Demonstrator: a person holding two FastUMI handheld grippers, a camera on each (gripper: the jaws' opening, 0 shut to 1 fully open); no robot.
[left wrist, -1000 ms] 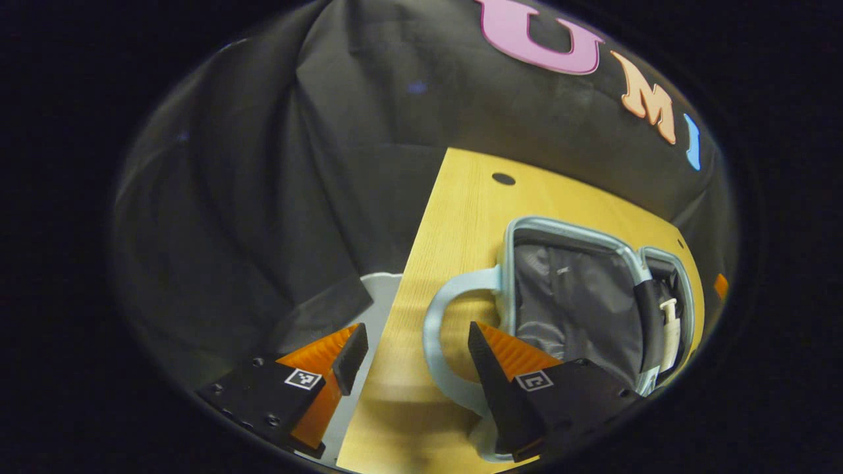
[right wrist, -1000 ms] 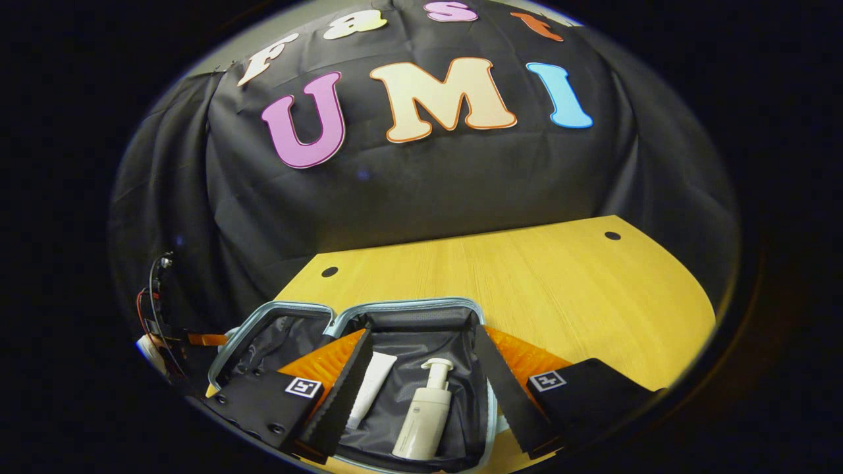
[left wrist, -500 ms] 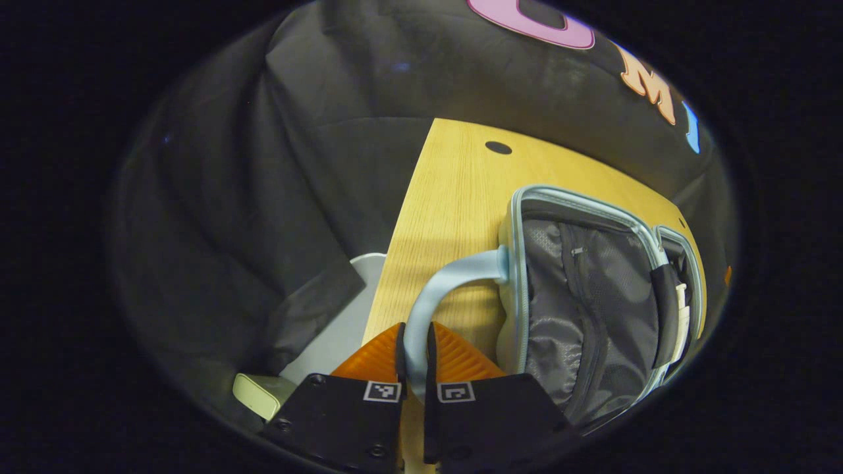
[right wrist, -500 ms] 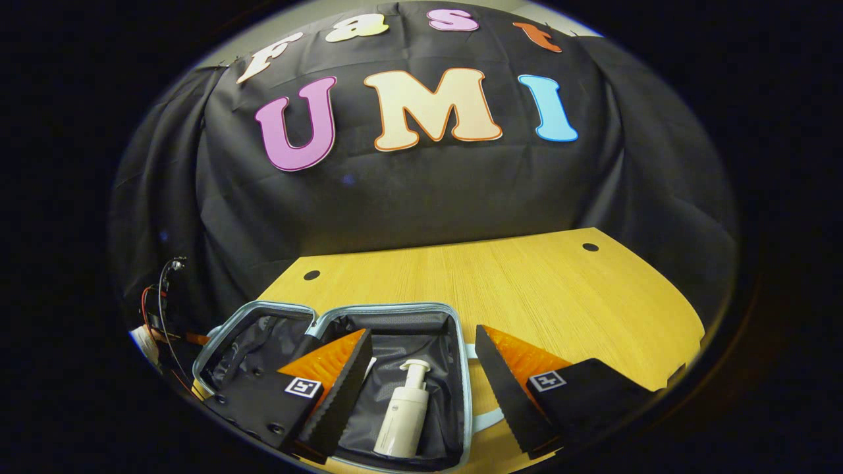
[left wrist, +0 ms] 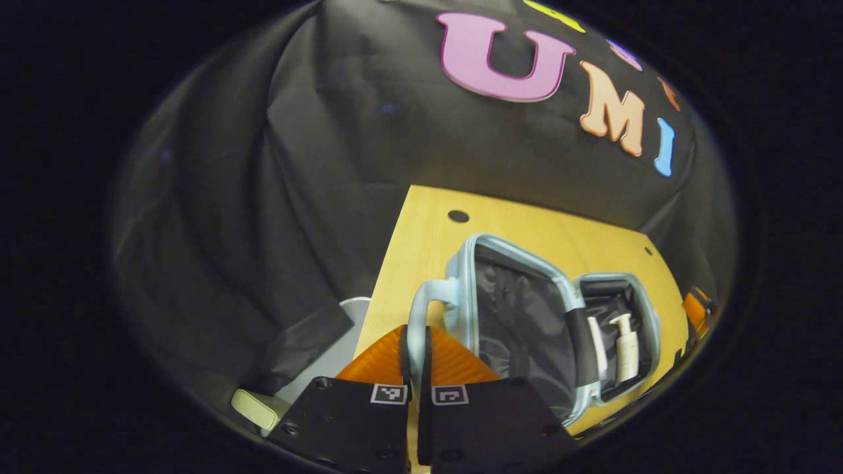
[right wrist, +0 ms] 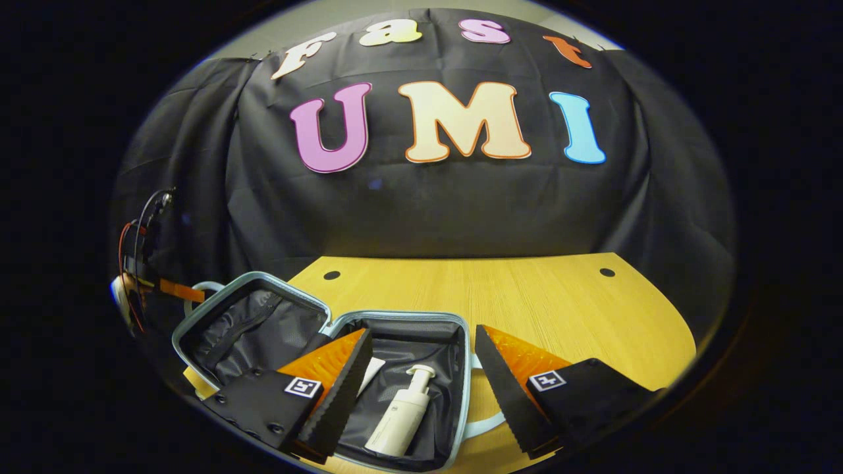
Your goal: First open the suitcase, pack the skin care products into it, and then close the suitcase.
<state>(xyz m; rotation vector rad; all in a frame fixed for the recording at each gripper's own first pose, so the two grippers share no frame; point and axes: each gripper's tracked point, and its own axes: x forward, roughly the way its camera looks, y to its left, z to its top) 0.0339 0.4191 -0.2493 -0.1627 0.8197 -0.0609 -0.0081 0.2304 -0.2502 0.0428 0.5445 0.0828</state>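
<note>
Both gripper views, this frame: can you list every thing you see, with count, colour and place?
Small light-blue hard-shell suitcase: one, open, grey lining, on the table's left part.
Light-blue loop handle: one, on the raised lid half's edge.
White pump bottle: one, lying in the suitcase's flat half.
White tube: one, lying beside the pump bottle.
Yellow wooden table: one, with dark round holes near its far edge.
Pale green box: one, low, off the table's left edge.
Left tool: shut on the loop handle.
Right tool: open, above the suitcase's flat half.
</note>
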